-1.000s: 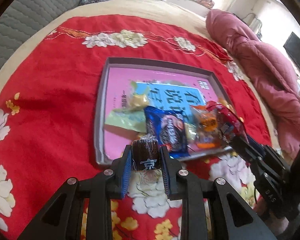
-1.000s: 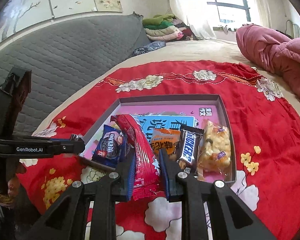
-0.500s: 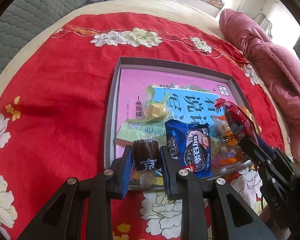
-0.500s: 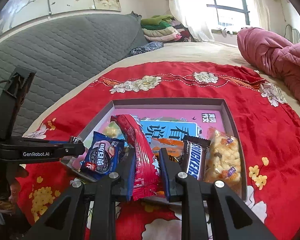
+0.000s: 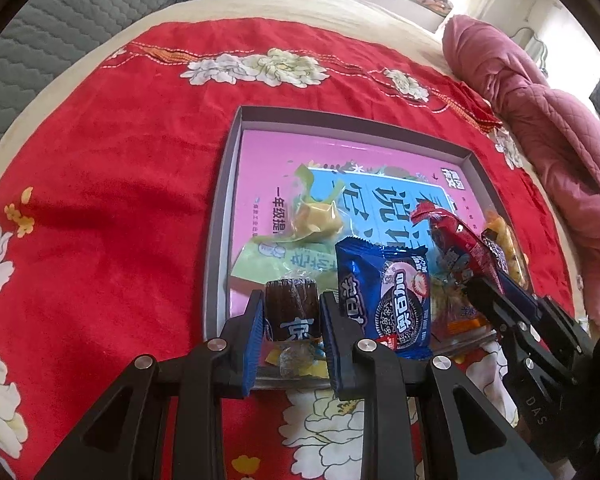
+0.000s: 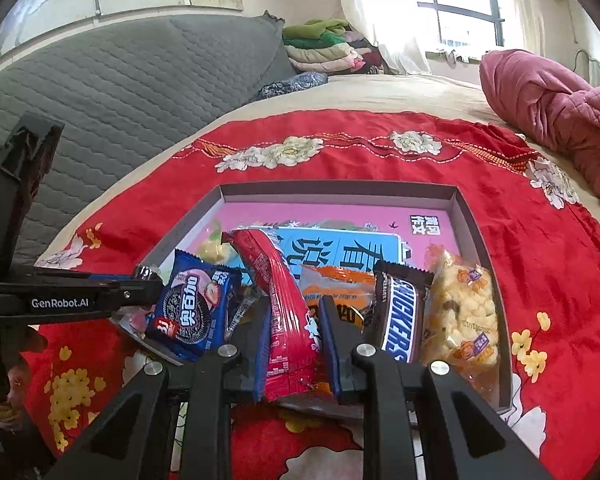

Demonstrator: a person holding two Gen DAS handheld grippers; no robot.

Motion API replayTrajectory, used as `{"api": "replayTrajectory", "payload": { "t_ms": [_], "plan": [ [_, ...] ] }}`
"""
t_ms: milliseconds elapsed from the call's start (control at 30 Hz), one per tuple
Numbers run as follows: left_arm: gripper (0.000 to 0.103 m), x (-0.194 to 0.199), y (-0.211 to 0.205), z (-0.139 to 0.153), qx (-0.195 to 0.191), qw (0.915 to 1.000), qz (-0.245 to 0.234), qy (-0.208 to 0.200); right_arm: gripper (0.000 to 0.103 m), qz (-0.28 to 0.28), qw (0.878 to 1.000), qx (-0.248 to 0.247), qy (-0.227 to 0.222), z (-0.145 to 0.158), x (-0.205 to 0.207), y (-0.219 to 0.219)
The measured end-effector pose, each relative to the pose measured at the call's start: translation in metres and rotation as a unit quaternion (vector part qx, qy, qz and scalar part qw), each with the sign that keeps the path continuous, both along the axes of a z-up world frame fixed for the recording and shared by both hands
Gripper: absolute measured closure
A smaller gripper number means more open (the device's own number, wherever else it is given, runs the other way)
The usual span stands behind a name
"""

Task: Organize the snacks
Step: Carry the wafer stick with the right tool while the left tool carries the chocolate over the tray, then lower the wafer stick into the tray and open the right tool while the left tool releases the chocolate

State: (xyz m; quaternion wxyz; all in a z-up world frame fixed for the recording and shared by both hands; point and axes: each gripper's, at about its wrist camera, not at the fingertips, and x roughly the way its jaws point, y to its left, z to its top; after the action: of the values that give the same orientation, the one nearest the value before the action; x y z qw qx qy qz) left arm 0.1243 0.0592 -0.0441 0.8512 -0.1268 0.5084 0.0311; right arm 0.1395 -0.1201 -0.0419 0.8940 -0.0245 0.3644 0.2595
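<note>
Left gripper point(image 5: 291, 320) clamped on dark candy point(image 5: 290, 314); right gripper point(image 6: 294, 336) clamped on red packet point(image 6: 286, 312), both over grey tray point(image 6: 340, 190).

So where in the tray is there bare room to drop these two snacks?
The far half of the tray is bare, between its back wall and the yellow candy. The near edge is crowded: blue cookie pack, Snickers bar, puffed-rice bag. The left gripper holds a dark candy, the right gripper a red packet.
</note>
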Motion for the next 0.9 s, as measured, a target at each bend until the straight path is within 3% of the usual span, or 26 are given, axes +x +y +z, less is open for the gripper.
{"api": "replayTrajectory", "payload": {
  "t_ms": [500, 900],
  "plan": [
    [0.075, 0.0009, -0.0009, -0.0003, -0.001, 1.0, -0.004, -0.002, 0.078, 0.003, 1.0, -0.004, -0.005, -0.0001, -0.0024, 0.0008],
    [0.071, 0.0006, 0.0035, 0.0047, -0.007, 0.9999, 0.002, -0.009, 0.07, -0.012, 1.0, 0.005, -0.012, 0.0051, -0.0034, -0.0079]
  ]
}}
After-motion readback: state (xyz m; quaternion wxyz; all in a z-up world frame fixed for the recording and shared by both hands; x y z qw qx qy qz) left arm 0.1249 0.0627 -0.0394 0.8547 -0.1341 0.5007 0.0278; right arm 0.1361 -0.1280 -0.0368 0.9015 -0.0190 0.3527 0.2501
